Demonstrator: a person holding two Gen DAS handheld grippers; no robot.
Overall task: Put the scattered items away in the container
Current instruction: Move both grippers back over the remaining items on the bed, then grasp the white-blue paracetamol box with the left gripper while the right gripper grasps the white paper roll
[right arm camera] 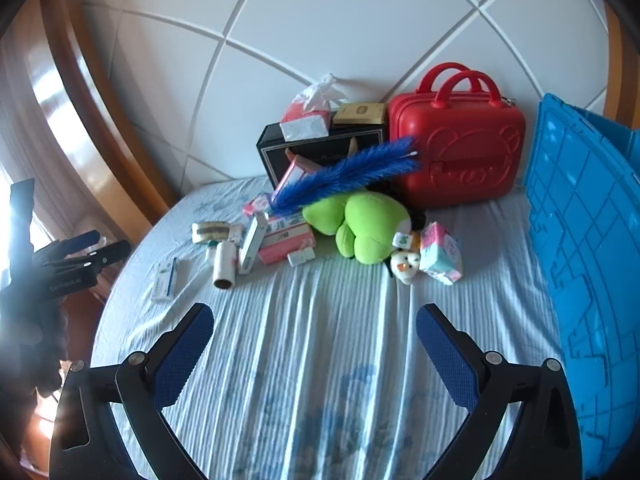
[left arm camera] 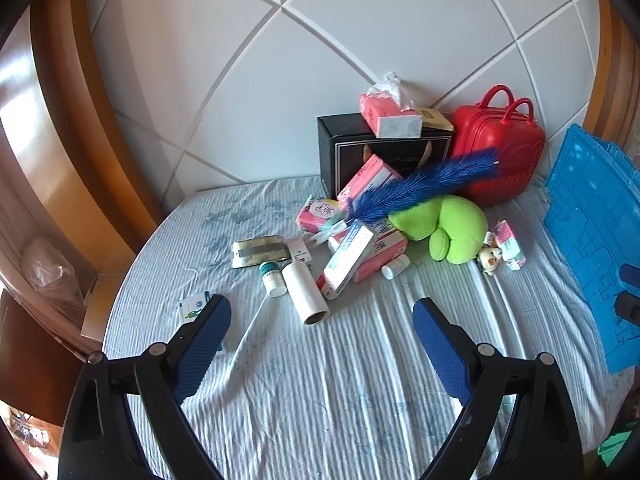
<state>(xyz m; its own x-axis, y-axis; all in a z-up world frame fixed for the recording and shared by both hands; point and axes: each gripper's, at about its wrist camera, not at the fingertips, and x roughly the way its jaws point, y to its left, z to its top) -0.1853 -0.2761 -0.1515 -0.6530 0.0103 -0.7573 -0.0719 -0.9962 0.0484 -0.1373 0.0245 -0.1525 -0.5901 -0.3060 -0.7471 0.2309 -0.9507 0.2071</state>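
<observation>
**Two sets of jaws, both empty**

Both my left gripper (left arm camera: 322, 314) and right gripper (right arm camera: 315, 320) hang over the bed (right arm camera: 320, 360) with jaws wide apart, nothing between them. Scattered items lie heaped near the headboard: a green plush (right arm camera: 360, 224), a blue duster (right arm camera: 352, 176), a white roll (left arm camera: 305, 290). A blue container (right arm camera: 592, 264) stands at the bed's right edge.

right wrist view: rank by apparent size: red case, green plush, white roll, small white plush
1. red case
2. green plush
3. white roll and small white plush: look about alike, not ranked.
The case sits farthest back, so its lead is safe.
</observation>
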